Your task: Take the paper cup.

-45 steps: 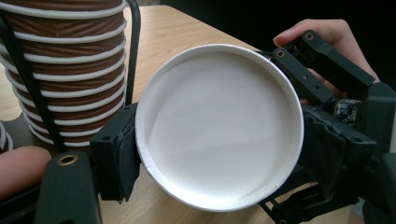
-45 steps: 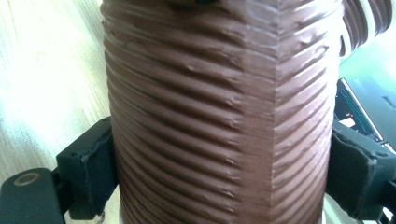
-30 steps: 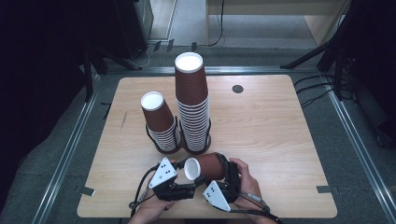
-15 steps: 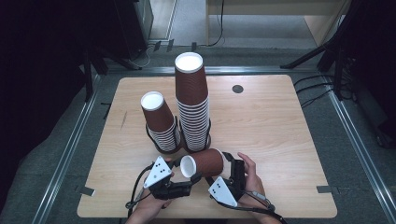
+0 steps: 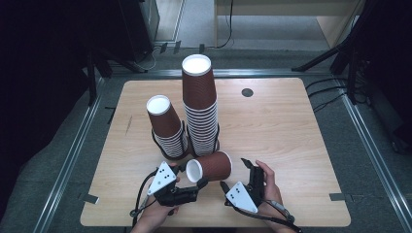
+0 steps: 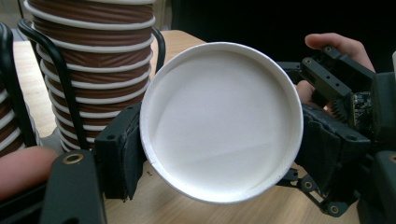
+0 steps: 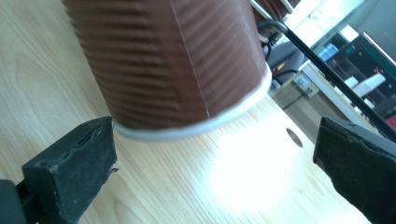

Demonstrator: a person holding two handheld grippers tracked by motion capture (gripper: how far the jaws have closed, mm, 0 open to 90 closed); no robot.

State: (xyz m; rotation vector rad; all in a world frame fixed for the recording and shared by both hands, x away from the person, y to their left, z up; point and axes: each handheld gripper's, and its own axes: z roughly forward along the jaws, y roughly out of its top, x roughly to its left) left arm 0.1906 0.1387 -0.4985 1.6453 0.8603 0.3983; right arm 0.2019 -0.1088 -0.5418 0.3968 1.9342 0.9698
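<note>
Near edge of bench [image 5: 291,131], person's side: left hand-held gripper [image 5: 197,183] clenched on the rim of a brown paper cup [image 5: 211,166]. Cup lies sideways, white mouth turned toward the person's left, its base pointing at the right hand-held gripper [image 5: 235,174]. In the left gripper view the cup [image 6: 219,121] mouth faces the camera, a black pad against its rim at either side.

Right hand-held gripper released; its jaws have just been opening. They stand wide, apart from the cup. In the right gripper view the cup [image 7: 168,60] sits ahead of the spread pads, untouched by them.

Farther back, mid-bench: short stack of cups [image 5: 167,128], leaning left, inside a black wire holder [image 5: 156,141]. Just beside it on the right, the tall stack of cups [image 5: 200,104], upright.

Far side: small dark disc [image 5: 247,92] on the bench.
</note>
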